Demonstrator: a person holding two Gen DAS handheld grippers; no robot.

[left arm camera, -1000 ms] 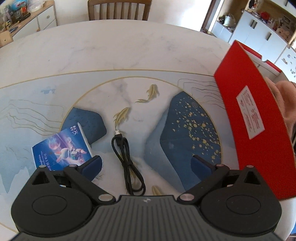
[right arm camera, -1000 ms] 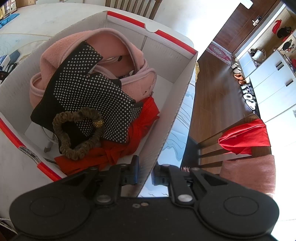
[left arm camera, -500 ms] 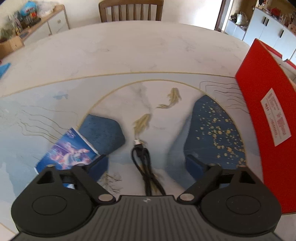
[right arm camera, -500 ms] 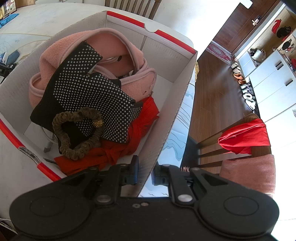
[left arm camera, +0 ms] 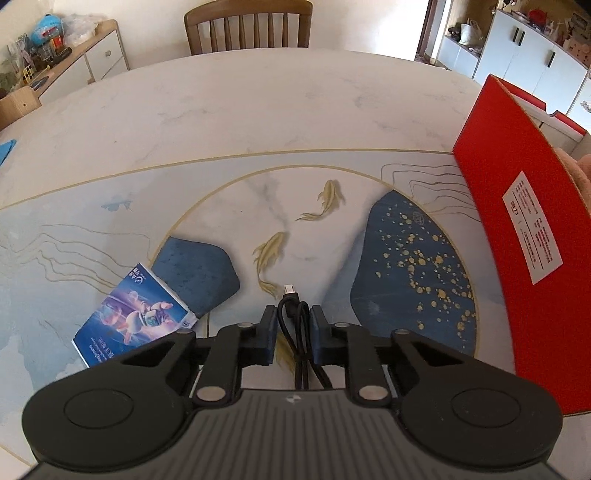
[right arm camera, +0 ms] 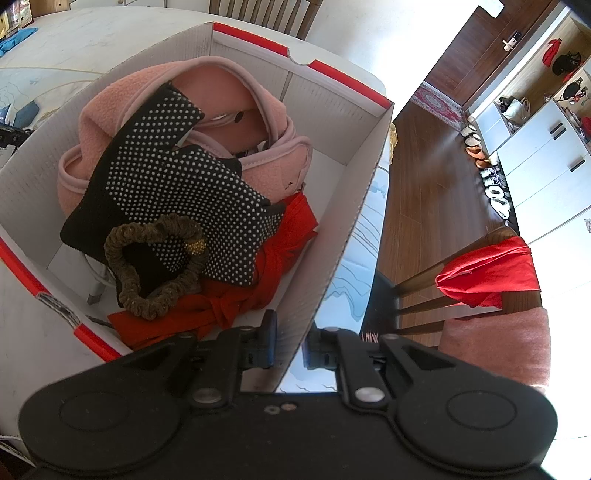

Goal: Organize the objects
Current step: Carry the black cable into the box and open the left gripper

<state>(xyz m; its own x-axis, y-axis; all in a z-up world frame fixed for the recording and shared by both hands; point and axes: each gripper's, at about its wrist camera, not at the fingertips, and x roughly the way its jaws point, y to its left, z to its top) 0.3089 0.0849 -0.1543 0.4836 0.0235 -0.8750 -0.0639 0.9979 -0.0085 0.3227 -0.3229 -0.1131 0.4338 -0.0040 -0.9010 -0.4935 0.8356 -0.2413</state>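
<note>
My left gripper (left arm camera: 293,332) is shut on a coiled black USB cable (left arm camera: 295,325) lying on the patterned table (left arm camera: 258,110); the plug sticks out past the fingertips. A blue picture booklet (left arm camera: 135,317) lies just left of it. The red and white cardboard box (left arm camera: 517,229) stands at the right. My right gripper (right arm camera: 290,341) is shut on the box's near right wall (right arm camera: 332,266). In the box (right arm camera: 369,155) lie a pink fleece item (right arm camera: 221,96), a black dotted cloth (right arm camera: 177,173), a brown scrunchie (right arm camera: 155,266) and red cloth (right arm camera: 280,243).
A wooden chair (left arm camera: 247,26) stands at the table's far side. A sideboard with clutter (left arm camera: 55,62) is at far left, white cabinets (left arm camera: 517,48) at far right. In the right wrist view, a chair with red cloth (right arm camera: 487,269) stands beside the table over wooden floor.
My left gripper has moved onto the black cable and closed from wide open onto it. The right gripper and the box have stayed still.
</note>
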